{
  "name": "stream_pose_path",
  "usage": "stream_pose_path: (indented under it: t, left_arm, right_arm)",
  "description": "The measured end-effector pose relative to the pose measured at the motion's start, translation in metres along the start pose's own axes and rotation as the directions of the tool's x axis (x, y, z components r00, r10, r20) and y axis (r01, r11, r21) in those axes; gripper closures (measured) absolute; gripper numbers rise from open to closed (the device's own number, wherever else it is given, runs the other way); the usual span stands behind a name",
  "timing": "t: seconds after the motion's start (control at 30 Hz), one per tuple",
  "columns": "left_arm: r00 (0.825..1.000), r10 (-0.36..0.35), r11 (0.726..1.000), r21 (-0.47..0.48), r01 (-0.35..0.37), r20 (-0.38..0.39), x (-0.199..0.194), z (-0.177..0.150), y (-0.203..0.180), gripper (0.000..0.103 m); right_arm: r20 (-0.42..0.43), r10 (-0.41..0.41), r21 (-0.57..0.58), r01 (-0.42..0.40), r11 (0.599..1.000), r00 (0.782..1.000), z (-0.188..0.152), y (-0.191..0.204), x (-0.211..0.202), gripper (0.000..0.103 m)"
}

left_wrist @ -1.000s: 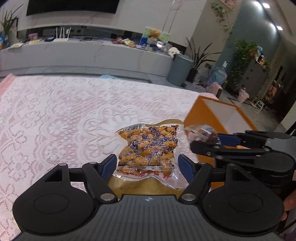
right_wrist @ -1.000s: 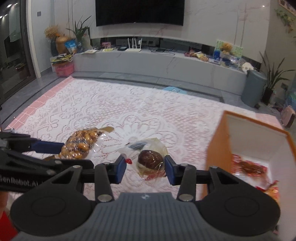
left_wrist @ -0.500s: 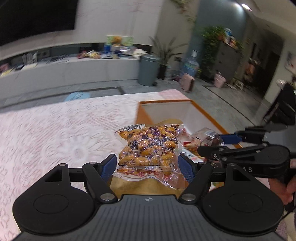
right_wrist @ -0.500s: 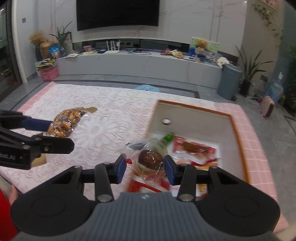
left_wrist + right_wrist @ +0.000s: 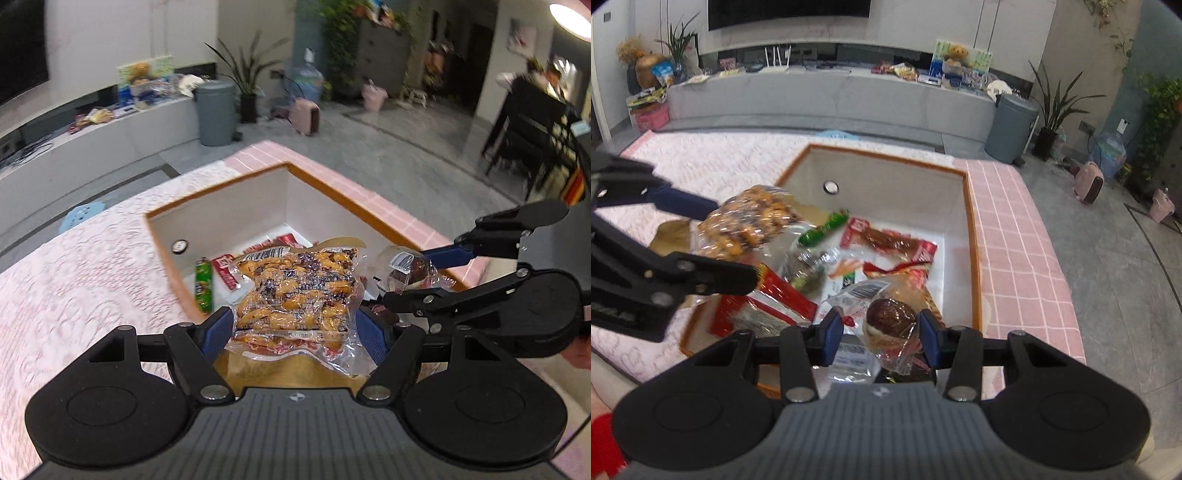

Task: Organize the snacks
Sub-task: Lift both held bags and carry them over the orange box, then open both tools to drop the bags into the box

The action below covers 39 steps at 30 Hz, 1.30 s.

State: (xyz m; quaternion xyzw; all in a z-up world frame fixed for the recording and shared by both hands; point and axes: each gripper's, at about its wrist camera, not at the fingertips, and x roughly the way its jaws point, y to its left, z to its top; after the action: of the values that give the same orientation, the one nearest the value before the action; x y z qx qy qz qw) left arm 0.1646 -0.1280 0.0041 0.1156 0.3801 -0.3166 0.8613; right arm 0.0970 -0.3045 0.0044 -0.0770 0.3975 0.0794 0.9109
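My left gripper (image 5: 295, 330) is shut on a clear vacuum pack of orange-brown snacks (image 5: 295, 295) and holds it above the near edge of the orange-rimmed white box (image 5: 221, 206). The pack also shows in the right wrist view (image 5: 746, 221). My right gripper (image 5: 882, 338) is shut on a wrapped chocolate bun (image 5: 892, 325) and holds it over the box (image 5: 886, 173). In the left wrist view the bun (image 5: 406, 269) and right gripper (image 5: 436, 275) hang over the box's right side. Several snack packets lie inside the box.
The box sits on a table with a white lace cloth (image 5: 74, 266) and pink tiled edge (image 5: 1008, 229). Inside lie a green tube (image 5: 823, 229), red packets (image 5: 894, 243) and a red box (image 5: 768, 299). A grey bin (image 5: 1010, 127) stands beyond.
Both grippers have swung with their snacks from over the lace cloth to above the open box, and are now lower and closer to its contents.
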Motion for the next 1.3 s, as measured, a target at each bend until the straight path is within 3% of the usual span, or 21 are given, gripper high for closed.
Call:
stream_pose_path:
  t: [0.2,0.5,0.97,1.0,1.27,1.3]
  left_arm:
    - [0.995,0.047,0.995,0.091,-0.039,-0.085,0.046,0.001,-0.001,0.019]
    - [0.988,0.121,0.955,0.281,-0.091,-0.093,0.077,0.003,-0.017,0.019]
    - [0.986,0.063,0.969,0.247,-0.023,-0.155,0.095,0.002,-0.011,0.015]
    - [0.988,0.063,0.968,0.249,-0.026,-0.143,0.092,0.002,-0.011,0.02]
    - [0.99,0.068,0.974,0.224,-0.039,-0.125,0.067,0.012,-0.01,0.017]
    - [0.99,0.074,0.975,0.219,-0.047,-0.118,0.06,0.013,-0.01,0.017]
  right_arm:
    - [-0.048,0.018,-0.031,-0.019,0.999,0.999,0.003,-0.001,0.029,0.06]
    - [-0.128,0.017,-0.088,-0.029,0.996,0.992,0.002,-0.006,0.066,0.06]
    - [-0.163,-0.015,-0.206,-0.019,0.978,0.986,-0.002,0.004,0.073,0.059]
    - [-0.166,-0.014,-0.212,-0.022,0.977,0.986,-0.001,0.004,0.073,0.058]
    - [-0.178,-0.043,-0.259,-0.005,0.966,0.983,0.008,0.011,0.064,0.035]
    - [-0.176,-0.049,-0.266,0.0,0.964,0.983,0.009,0.013,0.061,0.027]
